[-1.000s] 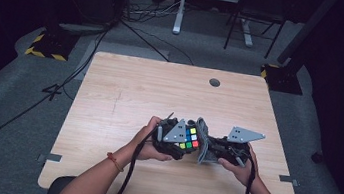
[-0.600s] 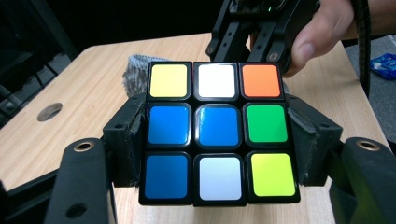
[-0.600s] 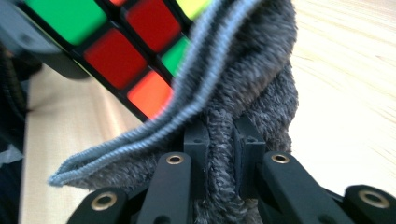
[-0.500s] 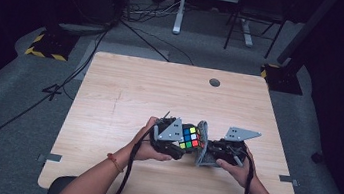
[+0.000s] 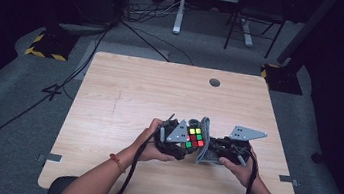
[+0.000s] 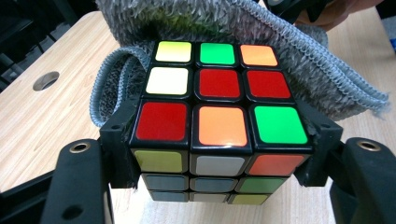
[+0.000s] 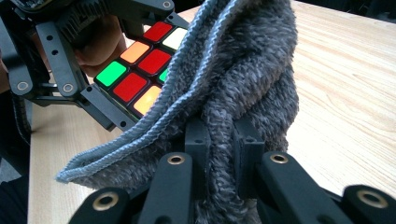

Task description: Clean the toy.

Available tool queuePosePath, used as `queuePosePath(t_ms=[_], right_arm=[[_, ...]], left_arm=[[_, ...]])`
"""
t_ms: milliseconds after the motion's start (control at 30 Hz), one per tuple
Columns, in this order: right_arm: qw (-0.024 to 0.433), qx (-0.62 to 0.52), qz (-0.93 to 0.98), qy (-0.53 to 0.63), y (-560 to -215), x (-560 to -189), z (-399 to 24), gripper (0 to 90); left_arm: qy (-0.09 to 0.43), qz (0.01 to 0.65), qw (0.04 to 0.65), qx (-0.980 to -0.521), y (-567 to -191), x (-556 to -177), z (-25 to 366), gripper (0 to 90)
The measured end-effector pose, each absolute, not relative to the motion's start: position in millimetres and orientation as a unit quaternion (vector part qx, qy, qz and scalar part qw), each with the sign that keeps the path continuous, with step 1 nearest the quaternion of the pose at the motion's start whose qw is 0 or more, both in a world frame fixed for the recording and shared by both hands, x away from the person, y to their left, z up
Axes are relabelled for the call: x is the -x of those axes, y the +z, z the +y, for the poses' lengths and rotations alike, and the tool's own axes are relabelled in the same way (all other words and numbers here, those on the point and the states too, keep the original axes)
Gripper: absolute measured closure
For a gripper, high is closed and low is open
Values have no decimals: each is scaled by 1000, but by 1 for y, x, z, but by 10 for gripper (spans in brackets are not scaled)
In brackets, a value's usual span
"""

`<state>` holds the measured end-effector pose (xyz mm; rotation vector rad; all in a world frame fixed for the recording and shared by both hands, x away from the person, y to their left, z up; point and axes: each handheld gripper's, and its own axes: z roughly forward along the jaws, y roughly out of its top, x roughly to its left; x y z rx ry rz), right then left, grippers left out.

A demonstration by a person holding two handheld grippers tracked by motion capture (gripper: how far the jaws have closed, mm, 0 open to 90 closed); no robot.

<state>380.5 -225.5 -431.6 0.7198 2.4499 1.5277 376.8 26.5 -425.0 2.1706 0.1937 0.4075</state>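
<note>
little has moved; left fingers (image 6: 219, 154) clamp cube (image 6: 217, 100), right fingers (image 7: 224, 140) pinch cloth (image 7: 247, 79).

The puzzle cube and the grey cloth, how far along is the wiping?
Done: the left gripper is shut on the puzzle cube and the right gripper is shut on the grey cloth, both over the table. In hand: the cloth drapes against the cube's far side, its top face uncovered. Left, probably: wiping the remaining faces and setting both down.
</note>
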Motion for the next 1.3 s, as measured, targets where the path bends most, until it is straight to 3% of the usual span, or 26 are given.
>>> queuePosePath(t_ms=[367, 633, 967, 1300], right_arm=[[80, -217, 859, 457, -449, -378, -206, 792], [68, -225, 873, 427, -454, -385, -211, 785], [126, -245, 883, 381, -452, -388, -240, 769], [142, -262, 896, 328, -474, -383, -265, 691]], left_arm=[[162, 88, 493, -850, -408, -376, 41, 333], [178, 93, 459, -866, -415, -376, 51, 332], [147, 119, 414, -890, -447, -372, 73, 332], [121, 133, 389, -904, -472, -376, 79, 331]])
